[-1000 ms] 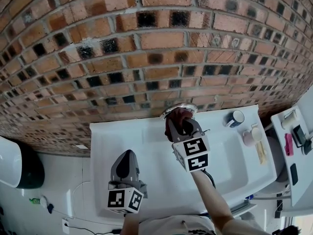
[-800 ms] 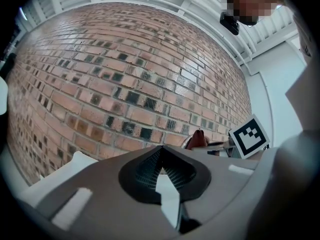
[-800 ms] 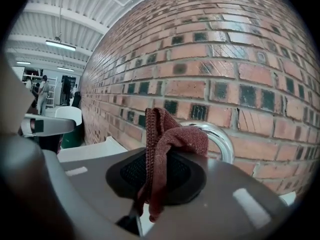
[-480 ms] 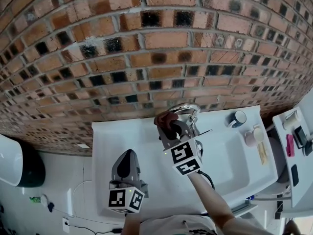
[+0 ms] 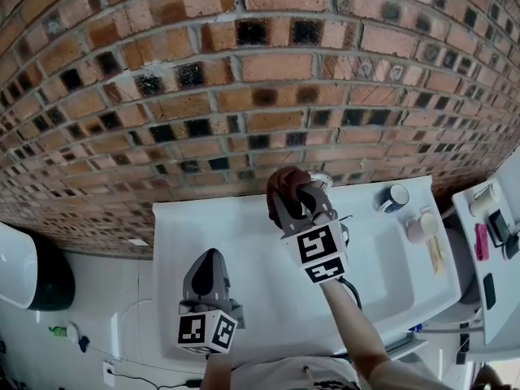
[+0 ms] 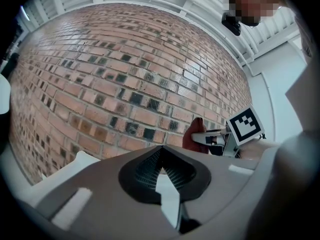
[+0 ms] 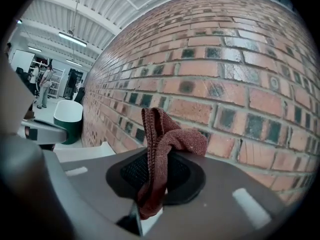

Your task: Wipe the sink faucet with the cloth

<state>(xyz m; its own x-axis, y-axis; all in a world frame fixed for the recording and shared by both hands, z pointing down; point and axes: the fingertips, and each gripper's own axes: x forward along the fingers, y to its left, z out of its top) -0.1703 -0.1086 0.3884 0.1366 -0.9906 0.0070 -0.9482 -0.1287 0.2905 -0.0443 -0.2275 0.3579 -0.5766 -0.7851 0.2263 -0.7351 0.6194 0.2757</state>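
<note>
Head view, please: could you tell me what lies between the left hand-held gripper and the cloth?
Nothing but bare white sink separates the left hand-held gripper from the cloth clamped in the right hand-held gripper, as the head view shows.

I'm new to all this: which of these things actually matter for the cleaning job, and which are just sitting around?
In the job:
- cloth, clamped in the right hand-held gripper
- faucet
- sink

Just lying about:
- blue mug
- pale cup
- green-and-white tub
- left hand-held gripper, shut and empty
</note>
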